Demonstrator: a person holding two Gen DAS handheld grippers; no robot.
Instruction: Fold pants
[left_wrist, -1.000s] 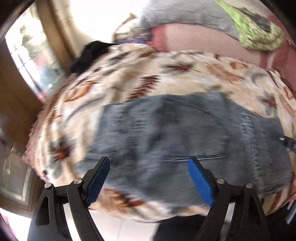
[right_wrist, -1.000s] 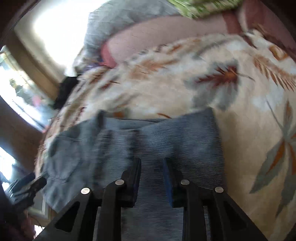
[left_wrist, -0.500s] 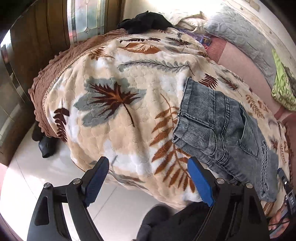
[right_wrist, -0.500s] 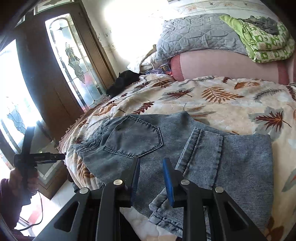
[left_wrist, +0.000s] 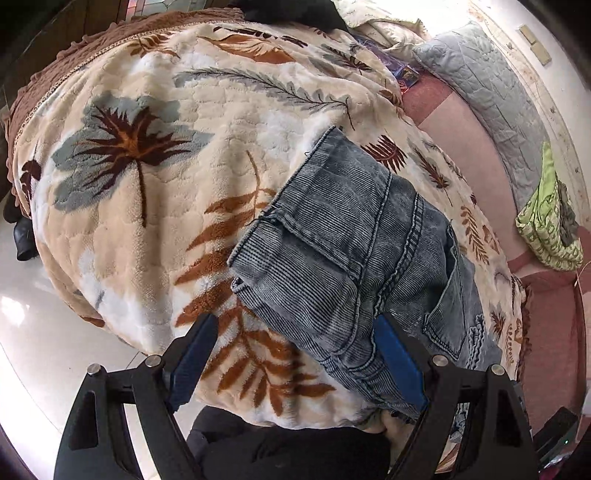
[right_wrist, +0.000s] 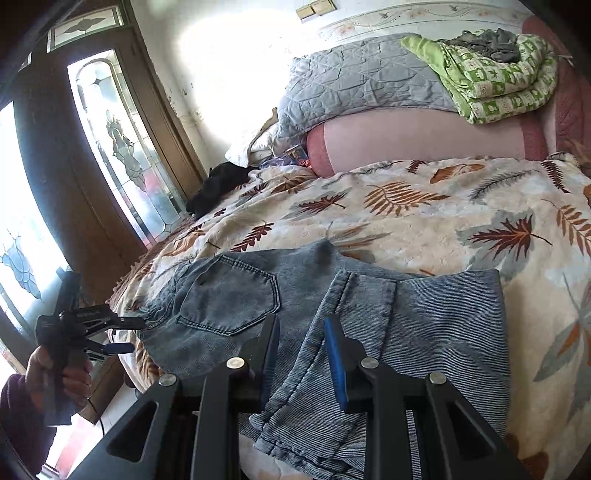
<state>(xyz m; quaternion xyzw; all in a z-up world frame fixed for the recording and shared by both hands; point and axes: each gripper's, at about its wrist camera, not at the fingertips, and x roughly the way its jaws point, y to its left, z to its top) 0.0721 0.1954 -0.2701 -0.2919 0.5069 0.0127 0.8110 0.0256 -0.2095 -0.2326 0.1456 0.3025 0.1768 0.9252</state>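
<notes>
Folded pants (left_wrist: 354, 266) lying at bed (left_wrist: 155, 206) near edge. Left hand-held gripper (left_wrist: 295, 363) gaping wide, nothing between. Right hand-held gripper (right_wrist: 301, 360) narrowly apart above denim, clamping nothing.

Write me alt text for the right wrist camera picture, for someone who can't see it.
Folded grey-blue jeans lie on a leaf-patterned blanket covering a bed. The right hand-held gripper hovers over them, jaws slightly apart and empty. At far left, a hand holds the left hand-held gripper, open.
</notes>
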